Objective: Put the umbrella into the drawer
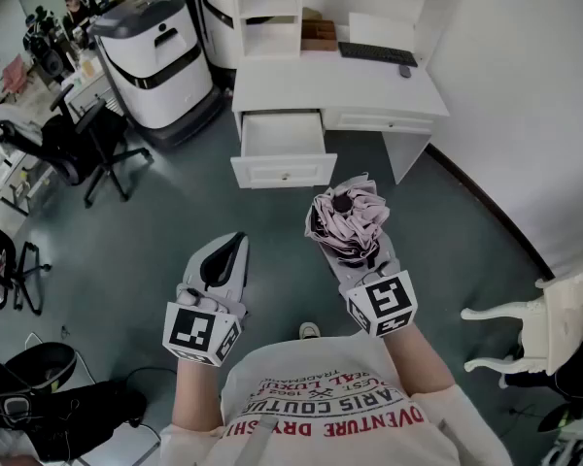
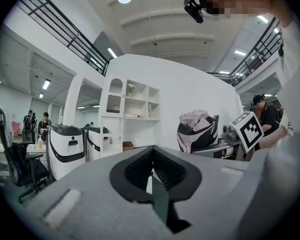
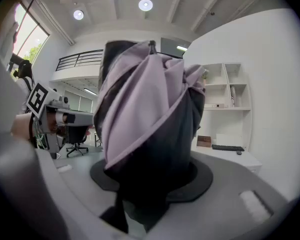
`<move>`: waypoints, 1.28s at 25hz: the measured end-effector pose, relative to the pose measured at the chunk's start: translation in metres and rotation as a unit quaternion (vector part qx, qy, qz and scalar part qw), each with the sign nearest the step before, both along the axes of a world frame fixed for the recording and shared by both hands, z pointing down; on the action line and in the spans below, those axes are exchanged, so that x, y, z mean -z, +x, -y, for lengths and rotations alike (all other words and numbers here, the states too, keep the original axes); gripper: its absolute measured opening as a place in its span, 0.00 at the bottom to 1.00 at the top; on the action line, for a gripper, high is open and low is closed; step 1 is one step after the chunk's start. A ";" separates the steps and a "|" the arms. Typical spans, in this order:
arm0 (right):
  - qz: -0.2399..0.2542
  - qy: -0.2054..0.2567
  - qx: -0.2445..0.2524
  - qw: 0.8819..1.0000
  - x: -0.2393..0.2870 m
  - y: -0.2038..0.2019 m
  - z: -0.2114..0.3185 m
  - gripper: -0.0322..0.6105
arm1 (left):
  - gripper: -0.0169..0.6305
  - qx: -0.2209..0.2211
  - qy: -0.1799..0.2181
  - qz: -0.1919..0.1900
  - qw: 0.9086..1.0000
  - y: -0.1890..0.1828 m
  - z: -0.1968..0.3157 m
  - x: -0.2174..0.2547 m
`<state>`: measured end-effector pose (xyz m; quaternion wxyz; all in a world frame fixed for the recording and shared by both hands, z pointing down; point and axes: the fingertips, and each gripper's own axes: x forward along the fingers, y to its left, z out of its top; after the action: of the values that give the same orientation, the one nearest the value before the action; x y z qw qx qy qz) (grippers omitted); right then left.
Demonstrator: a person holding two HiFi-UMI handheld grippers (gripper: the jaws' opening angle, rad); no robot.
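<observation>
A folded pink-and-black umbrella [image 1: 348, 216] stands up out of my right gripper [image 1: 355, 250], whose jaws are shut on its lower part. In the right gripper view the umbrella [image 3: 145, 119] fills the middle and hides the right gripper's [image 3: 150, 171] pads. My left gripper [image 1: 235, 243] is held beside it at the left, shut, with nothing in it. In the left gripper view the left gripper [image 2: 152, 156] is empty, and the umbrella [image 2: 195, 129] shows at the right. Ahead on the floor stands a white desk [image 1: 340, 85] with its left drawer [image 1: 284, 171] pulled out, a few steps away.
A keyboard [image 1: 377, 53] lies on the desk. Two white-and-black machines [image 1: 155, 56] stand left of the desk, and a black office chair [image 1: 87, 139] is further left. A white chair [image 1: 534, 328] is at my right. Black bags [image 1: 39, 396] lie at lower left.
</observation>
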<state>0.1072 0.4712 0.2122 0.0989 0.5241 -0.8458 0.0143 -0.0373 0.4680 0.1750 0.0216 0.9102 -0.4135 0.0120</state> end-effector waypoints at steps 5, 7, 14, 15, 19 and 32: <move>0.001 -0.004 0.002 1.000 -0.005 0.003 0.005 0.37 | 0.03 0.002 0.002 0.002 1.000 0.003 0.006 -0.001; 0.004 -0.006 0.002 1.000 -0.006 0.006 0.008 0.37 | 0.03 0.003 0.000 0.001 1.000 0.006 0.010 0.001; 0.002 -0.018 -0.005 1.000 -0.014 0.025 0.024 0.37 | 0.03 0.003 -0.008 -0.001 1.000 0.024 0.025 -0.003; 0.005 -0.019 -0.004 1.000 -0.015 0.028 0.026 0.37 | 0.03 0.005 -0.009 -0.001 1.000 0.026 0.026 -0.005; 0.016 -0.021 0.007 1.000 -0.018 0.037 0.038 0.37 | 0.03 0.015 -0.012 -0.004 1.000 0.034 0.035 -0.014; 0.013 -0.035 0.012 0.999 -0.043 0.022 0.146 0.37 | 0.03 0.023 -0.021 -0.003 1.000 0.018 0.139 -0.030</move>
<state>0.1290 0.3250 0.2547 0.1061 0.5101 -0.8521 0.0500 -0.0196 0.3290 0.2047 0.0422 0.8999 -0.4338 0.0176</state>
